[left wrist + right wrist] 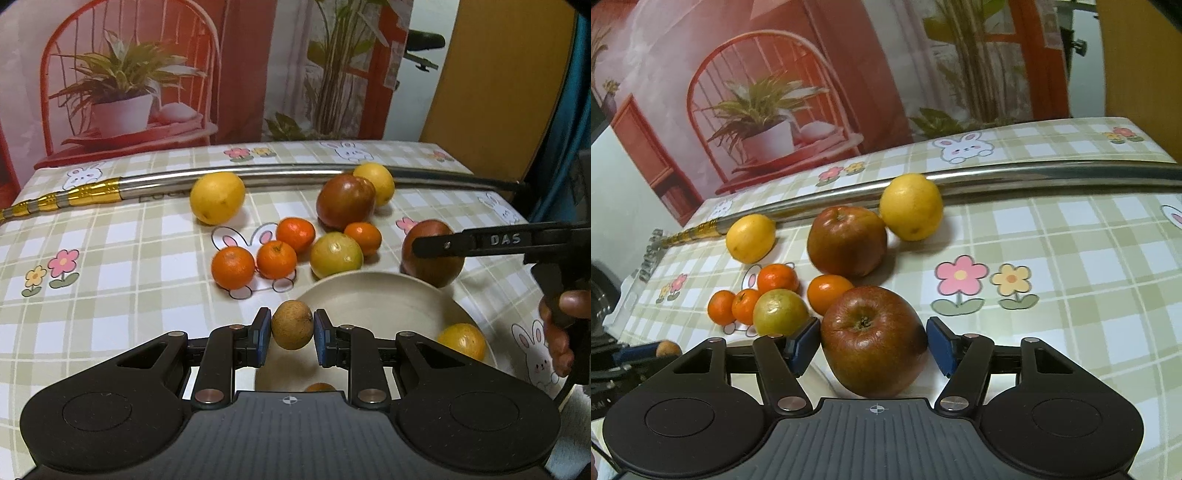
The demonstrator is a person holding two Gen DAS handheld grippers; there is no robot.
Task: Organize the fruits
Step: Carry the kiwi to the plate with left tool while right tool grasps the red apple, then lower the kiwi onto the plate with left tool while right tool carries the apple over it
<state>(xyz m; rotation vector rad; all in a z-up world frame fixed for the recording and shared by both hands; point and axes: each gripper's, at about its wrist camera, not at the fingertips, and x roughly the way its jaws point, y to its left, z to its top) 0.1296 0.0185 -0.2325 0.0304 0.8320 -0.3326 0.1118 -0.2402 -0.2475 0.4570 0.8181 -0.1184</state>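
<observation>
**Table** (110,236), covered with a checked cloth printed with rabbits and flowers.

**Left gripper** (292,330): closed on a small brown fruit (292,325), which is clamped between the two blue pads and held above the near-left rim of the plate (369,299).

**Right gripper** (872,341): partly open, with a dark red apple (873,338) between the blue pads. The left pad is seen just at the apple's side; a narrow gap is seen at the right pad. No firm grip can be confirmed. From the left wrist view one black finger (443,245) is seen across this apple (432,254), which sits just beyond the far-right rim of the plate.

**Plate**: pale, round, set at the table's near edge. An orange-yellow fruit (461,339) is contained at its right side, and part of another orange fruit (320,387) is seen at its near side.

**Loose fruit, toward the table's middle**:
- second dark red apple (345,201)
- two yellow lemons, one left (217,197) and one right (375,182), both against the metal rod (258,175)
- four small oranges, the leftmost (232,267) being nearest
- one yellow-green citrus (336,254), just beyond the plate's far rim

**Metal rod**: laid along the far edge, with a gold-banded end at the left.

**Person's hand** (557,332): seen at the right edge on the right gripper's handle.
</observation>
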